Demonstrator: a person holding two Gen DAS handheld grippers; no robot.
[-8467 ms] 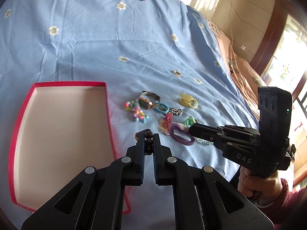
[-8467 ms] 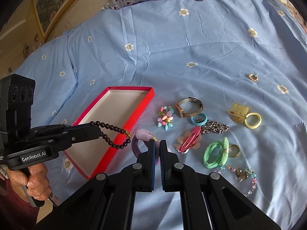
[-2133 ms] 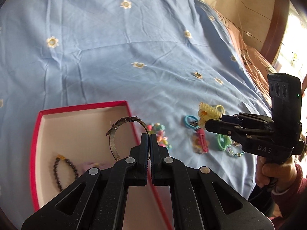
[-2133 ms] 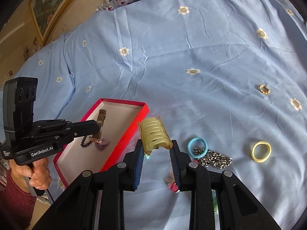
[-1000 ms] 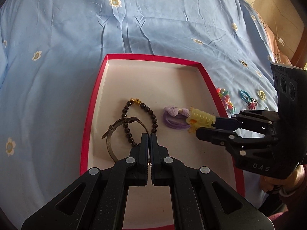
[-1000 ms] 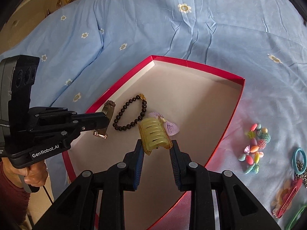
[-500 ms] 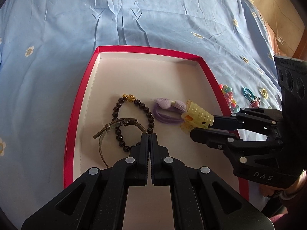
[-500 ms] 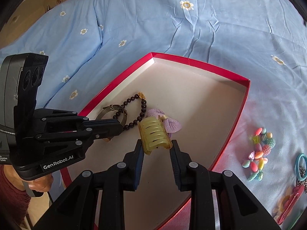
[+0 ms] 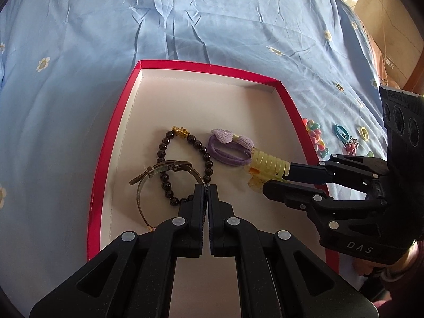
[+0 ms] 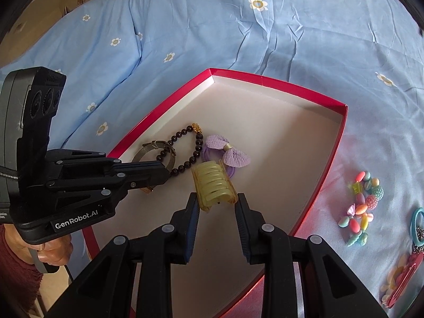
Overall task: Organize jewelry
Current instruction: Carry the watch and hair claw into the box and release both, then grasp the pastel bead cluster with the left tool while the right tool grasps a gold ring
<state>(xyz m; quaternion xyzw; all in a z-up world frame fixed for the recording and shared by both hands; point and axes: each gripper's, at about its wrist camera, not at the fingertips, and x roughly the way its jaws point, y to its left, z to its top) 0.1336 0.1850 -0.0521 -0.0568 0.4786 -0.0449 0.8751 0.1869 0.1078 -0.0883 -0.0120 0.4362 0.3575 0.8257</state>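
While the red tray on the blue bedsheet fills up, the yellow claw clip is next to go in.

Biggest to smallest: inside the tray there's a metal bangle, a black bead bracelet overlapping it, and a purple bow hair tie. The right gripper hovers over the tray floor, jaws spread about halfway and pinching the clip. The left gripper sits low over the bangle, jaws pressed together; can't tell if it has the band pinched. My worry: the clip is springy, so letting go from this height could bounce it onto the hair tie beside it. More bits, like the pastel bead cluster, wait just outside the tray's right wall.
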